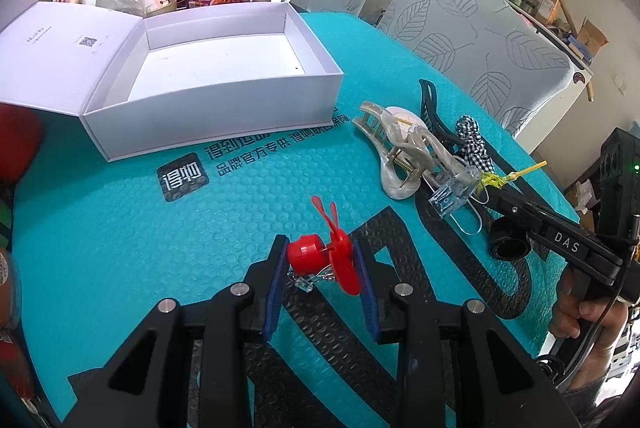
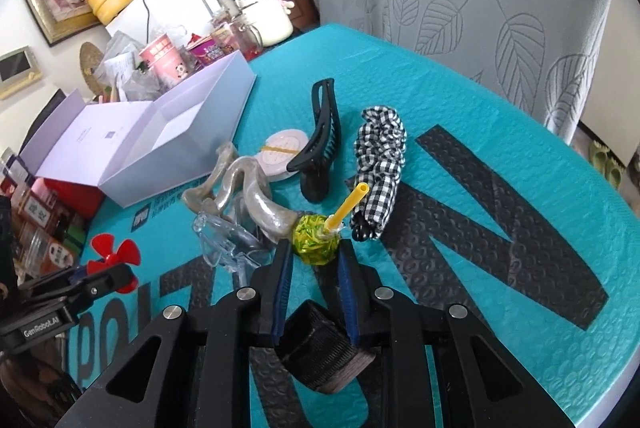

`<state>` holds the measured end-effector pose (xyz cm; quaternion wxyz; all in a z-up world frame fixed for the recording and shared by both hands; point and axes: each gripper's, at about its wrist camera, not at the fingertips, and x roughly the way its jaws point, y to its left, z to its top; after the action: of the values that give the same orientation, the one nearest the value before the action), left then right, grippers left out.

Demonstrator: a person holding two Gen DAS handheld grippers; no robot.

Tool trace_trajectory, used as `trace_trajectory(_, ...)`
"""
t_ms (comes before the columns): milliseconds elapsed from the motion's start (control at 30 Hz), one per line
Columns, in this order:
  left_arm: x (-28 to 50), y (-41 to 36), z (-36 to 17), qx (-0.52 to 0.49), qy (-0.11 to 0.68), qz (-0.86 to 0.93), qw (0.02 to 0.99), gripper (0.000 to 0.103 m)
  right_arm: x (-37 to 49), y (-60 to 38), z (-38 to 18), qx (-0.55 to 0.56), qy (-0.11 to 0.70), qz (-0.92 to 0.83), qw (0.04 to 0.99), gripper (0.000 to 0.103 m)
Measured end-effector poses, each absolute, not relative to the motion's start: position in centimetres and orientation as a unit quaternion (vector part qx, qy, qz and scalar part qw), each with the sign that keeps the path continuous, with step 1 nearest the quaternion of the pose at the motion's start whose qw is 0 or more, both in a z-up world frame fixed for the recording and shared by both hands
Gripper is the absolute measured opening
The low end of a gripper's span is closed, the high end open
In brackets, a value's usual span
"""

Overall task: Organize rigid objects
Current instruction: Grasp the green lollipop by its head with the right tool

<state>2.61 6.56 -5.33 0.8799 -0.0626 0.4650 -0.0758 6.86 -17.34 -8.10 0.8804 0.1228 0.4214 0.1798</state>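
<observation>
Left tool (image 1: 322, 260): closing its blue pads on the red toy propeller (image 1: 326, 252), just above the teal bench (image 1: 120, 228).
Right tool (image 2: 316, 258): pinching the yellow-green ball (image 2: 314, 238) with its yellow straw, beside the checked scrunchie (image 2: 378, 156).
White box (image 1: 216, 116): sitting open at the bench's far left.
Pile: marbled claw clip (image 1: 394, 148), black clip (image 2: 320, 144) and clear clip (image 1: 454, 194) lying together.

Glossy red plastic fan (image 1: 324, 260); matt white cardboard box (image 1: 216, 116).
</observation>
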Motion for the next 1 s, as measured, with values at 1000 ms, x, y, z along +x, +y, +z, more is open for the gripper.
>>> trace_trajectory(1000,2.2,7.8,-1.1,-0.053,0.419,-0.053,0.905,0.032,5.7,-13.8,-3.8,0.081,0.380,0.245,0.888,0.023)
